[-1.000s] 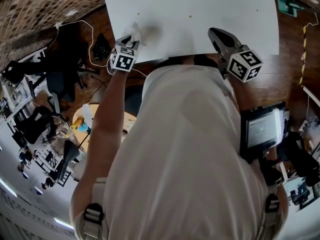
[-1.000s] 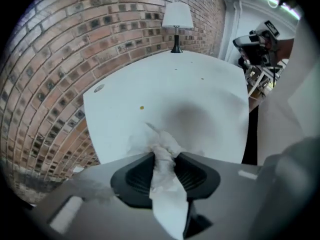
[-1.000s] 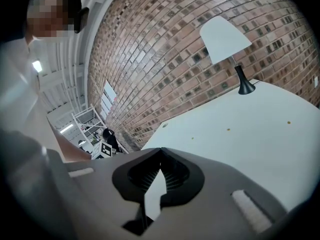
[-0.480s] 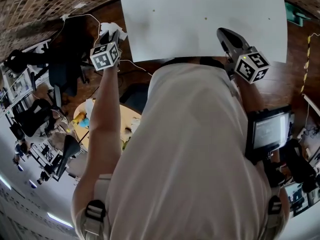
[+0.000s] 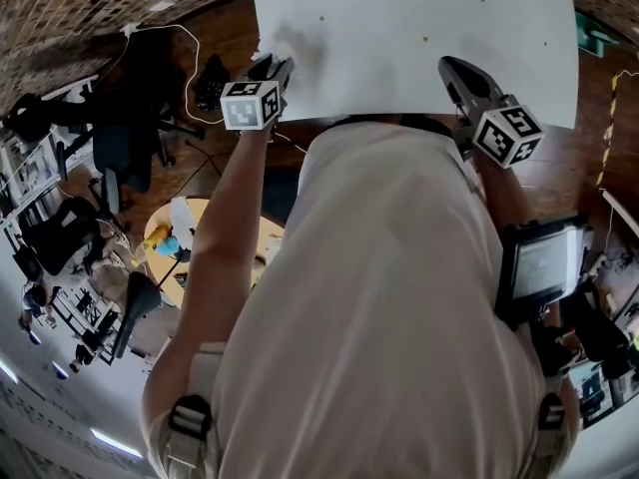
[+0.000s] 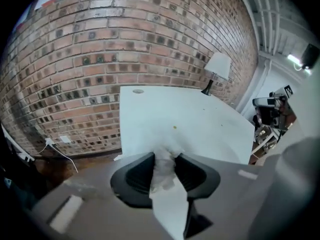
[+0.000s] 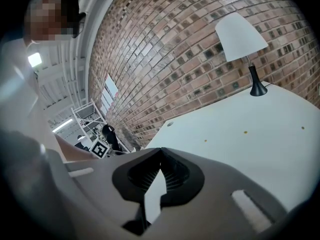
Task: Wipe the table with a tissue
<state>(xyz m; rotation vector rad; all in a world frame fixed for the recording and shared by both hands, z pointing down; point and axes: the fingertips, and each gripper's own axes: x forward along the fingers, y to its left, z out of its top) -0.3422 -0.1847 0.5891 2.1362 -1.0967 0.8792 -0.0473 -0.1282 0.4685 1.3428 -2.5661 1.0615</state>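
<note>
We have tissue (image 6: 162,158) (soft, light, tearable) pinched mid-wad in left gripper (image 6: 164,168) at edge of table (image 6: 200,126); right gripper (image 7: 160,154) closed, empty.

No words, brands or numbers can be read anywhere. The left marker cube (image 5: 250,106) and the right marker cube (image 5: 509,133) bear only black-and-white square patterns, no letters. A green sign (image 5: 591,30) beside the table's (image 5: 399,58) right edge is too small to read.
</note>
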